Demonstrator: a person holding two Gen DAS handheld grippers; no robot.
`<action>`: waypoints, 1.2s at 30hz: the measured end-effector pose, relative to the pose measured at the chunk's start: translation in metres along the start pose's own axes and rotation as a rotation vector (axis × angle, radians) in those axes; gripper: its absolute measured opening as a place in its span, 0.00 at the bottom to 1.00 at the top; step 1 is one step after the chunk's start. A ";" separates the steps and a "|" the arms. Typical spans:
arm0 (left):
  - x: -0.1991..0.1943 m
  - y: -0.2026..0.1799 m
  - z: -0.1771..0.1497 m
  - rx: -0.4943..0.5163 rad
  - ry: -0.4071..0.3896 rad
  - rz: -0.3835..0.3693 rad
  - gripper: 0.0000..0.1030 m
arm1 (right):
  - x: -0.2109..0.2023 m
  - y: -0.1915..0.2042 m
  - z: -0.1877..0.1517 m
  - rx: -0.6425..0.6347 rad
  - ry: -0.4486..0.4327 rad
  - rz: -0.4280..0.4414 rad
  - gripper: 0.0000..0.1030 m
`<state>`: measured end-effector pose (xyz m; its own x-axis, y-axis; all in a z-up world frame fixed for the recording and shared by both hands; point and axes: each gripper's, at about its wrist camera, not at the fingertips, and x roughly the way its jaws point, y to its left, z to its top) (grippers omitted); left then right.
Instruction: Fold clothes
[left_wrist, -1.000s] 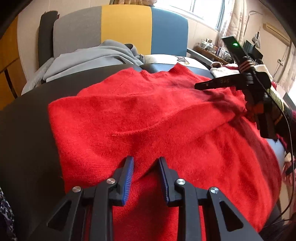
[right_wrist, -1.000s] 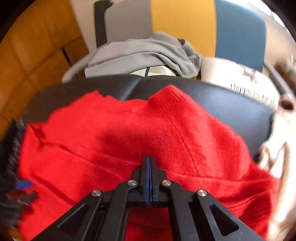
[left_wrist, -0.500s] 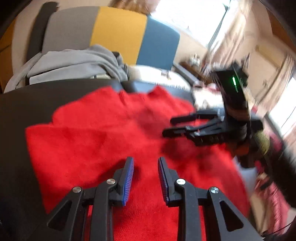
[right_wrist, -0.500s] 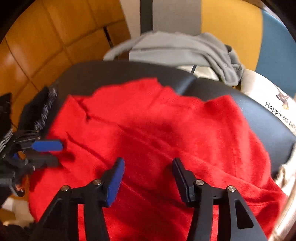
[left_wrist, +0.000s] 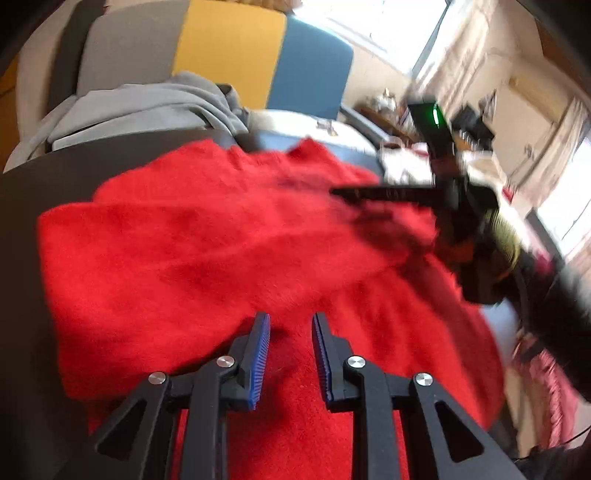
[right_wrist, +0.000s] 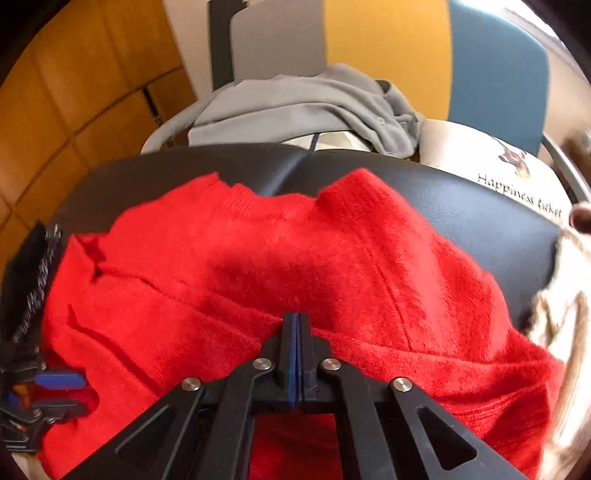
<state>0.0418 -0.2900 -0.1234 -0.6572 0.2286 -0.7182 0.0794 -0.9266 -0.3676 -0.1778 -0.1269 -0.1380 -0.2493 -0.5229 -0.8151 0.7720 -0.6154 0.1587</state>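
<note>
A red sweater (right_wrist: 295, 266) lies spread over a black padded table (right_wrist: 480, 221), its collar toward a grey garment (right_wrist: 295, 103) heaped at the far edge. The right claw (right_wrist: 296, 325) is pressed together, pinching a raised fold of the sweater near its lower middle. The left claw (left_wrist: 290, 325) hangs just above the sweater with its blue-padded fingers (left_wrist: 258, 354) apart, holding nothing.

The left gripper (left_wrist: 288, 325) hangs low with its two blue-padded fingers (left_wrist: 258, 354) parted by a narrow gap, nothing between them, tips pointing forward. The right gripper (right_wrist: 296, 325) has its fingers pressed flat together, blue pads meeting edge to edge; from the left wrist view it reaches in sideways, blurred
</note>
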 end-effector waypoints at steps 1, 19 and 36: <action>-0.007 0.007 0.008 -0.021 -0.024 -0.004 0.22 | -0.003 0.002 -0.003 0.000 -0.003 0.008 0.00; 0.084 0.016 0.084 0.141 0.236 0.050 0.22 | -0.043 0.036 -0.065 -0.070 -0.008 0.156 0.04; 0.081 0.034 0.073 0.004 0.086 0.133 0.06 | -0.066 0.030 -0.123 -0.097 -0.019 0.118 0.00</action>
<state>-0.0636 -0.3246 -0.1503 -0.5743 0.1280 -0.8086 0.1588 -0.9515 -0.2635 -0.0660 -0.0388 -0.1479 -0.1640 -0.5996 -0.7833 0.8492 -0.4899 0.1973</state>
